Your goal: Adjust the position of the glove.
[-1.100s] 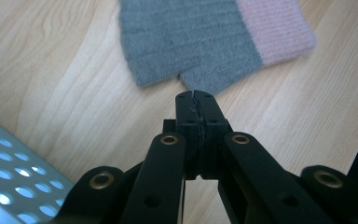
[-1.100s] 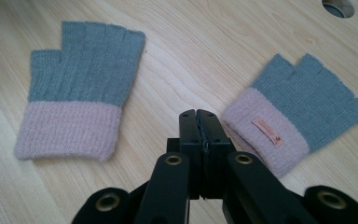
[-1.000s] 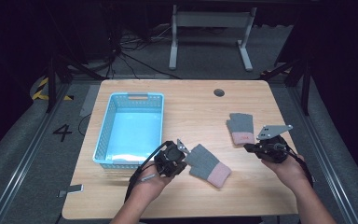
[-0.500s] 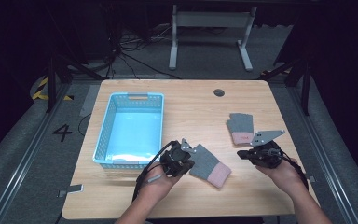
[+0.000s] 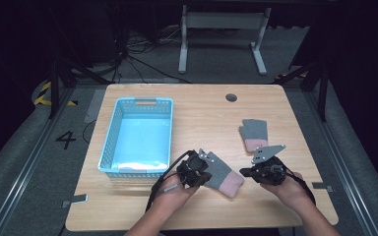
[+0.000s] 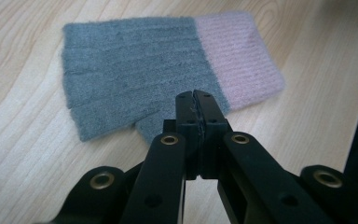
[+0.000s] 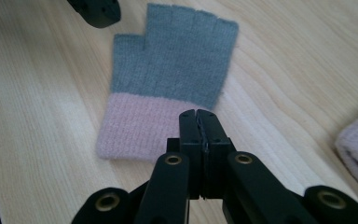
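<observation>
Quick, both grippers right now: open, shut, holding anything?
Left gripper: shut, empty, over the near glove.
Right gripper: shut, empty, over the same glove's pink cuff.

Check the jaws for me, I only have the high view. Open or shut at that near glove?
Observer: The left gripper is shut, with nothing between its jaws.
Operator: Right one?
Observer: The right gripper is also shut and empty.
Operator: Where do they point?
Observer: The right one points at the pink cuff of the near glove. The left one's tips sit at the glove's thumb edge. I can't tell if they touch.
</observation>
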`<move>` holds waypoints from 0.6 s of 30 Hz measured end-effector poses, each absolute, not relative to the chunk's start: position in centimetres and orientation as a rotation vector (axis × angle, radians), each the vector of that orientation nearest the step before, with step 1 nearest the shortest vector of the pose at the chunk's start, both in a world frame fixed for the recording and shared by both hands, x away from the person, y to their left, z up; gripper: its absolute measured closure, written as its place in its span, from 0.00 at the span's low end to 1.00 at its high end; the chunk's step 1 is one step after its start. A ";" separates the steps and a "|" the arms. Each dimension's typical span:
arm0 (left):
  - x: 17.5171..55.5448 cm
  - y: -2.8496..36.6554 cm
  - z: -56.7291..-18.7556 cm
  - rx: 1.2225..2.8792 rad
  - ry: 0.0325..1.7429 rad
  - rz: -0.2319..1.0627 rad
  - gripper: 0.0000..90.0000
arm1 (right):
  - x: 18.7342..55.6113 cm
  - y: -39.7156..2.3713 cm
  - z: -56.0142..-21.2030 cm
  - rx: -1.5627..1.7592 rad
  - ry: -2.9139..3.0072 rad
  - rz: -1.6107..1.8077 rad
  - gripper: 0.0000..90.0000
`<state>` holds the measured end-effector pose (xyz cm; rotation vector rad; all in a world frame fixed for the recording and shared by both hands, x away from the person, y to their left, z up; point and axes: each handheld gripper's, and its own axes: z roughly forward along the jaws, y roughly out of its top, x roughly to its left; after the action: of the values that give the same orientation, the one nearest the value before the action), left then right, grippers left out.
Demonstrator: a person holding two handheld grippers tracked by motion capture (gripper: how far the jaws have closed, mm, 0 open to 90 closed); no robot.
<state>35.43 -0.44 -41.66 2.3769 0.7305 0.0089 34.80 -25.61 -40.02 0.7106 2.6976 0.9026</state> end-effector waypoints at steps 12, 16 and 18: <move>35.7 -1.3 -42.8 2.423 0.747 0.020 1.00 | 34.6 -24.4 -41.7 0.703 2.760 0.900 1.00; 35.8 -1.2 -43.2 2.429 0.768 0.027 1.00 | 34.5 -23.8 -42.2 0.695 2.781 0.894 1.00; 35.9 -1.3 -43.5 2.435 0.779 0.027 1.00 | 34.4 -23.5 -42.3 0.690 2.788 0.892 1.00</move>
<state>35.89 -1.27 -43.47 2.4352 0.7789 0.0272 34.44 -23.51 -42.30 0.6896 2.7877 0.8919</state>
